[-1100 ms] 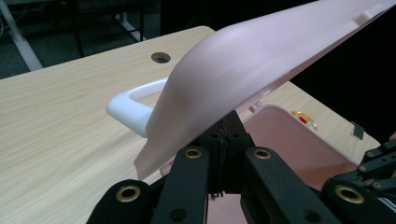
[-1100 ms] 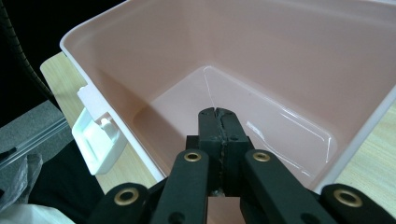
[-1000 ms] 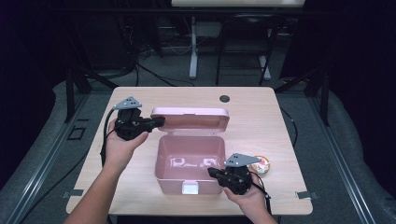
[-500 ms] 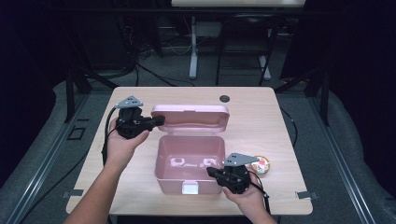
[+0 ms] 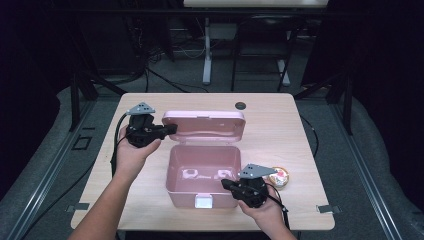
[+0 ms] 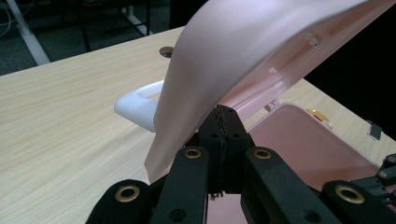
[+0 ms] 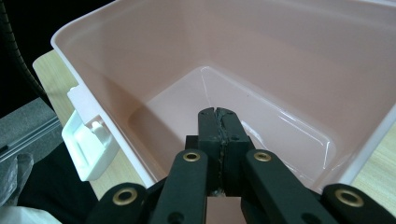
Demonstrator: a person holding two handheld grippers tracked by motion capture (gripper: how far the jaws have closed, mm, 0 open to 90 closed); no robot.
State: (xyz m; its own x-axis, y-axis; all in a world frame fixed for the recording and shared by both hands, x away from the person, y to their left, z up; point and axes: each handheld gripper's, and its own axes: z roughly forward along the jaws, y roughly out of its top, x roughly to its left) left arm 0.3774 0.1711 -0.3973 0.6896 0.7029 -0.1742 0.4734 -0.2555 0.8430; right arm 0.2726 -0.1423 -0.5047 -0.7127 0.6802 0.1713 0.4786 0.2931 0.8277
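Observation:
A pink plastic box [image 5: 176, 169] stands open on the wooden table [image 5: 300, 130], its lid [image 5: 205, 125] raised behind it. My left gripper [image 5: 172, 128] is shut, with its tips at the lid's left edge. In the left gripper view the closed left gripper [image 6: 226, 112] sits right under the curved lid [image 6: 243, 56]; whether it pinches the lid I cannot tell. My right gripper [image 5: 225, 184] is shut at the box's front right rim. In the right gripper view the right gripper [image 7: 218, 113] points into the bare box [image 7: 280, 60].
A white latch [image 5: 203, 202] sits on the box's front wall, and a white handle [image 6: 140, 100] on the lid. A small round tub [image 5: 278, 177] with a colourful top lies right of the box. A dark cable hole [image 5: 241, 105] is near the table's far edge.

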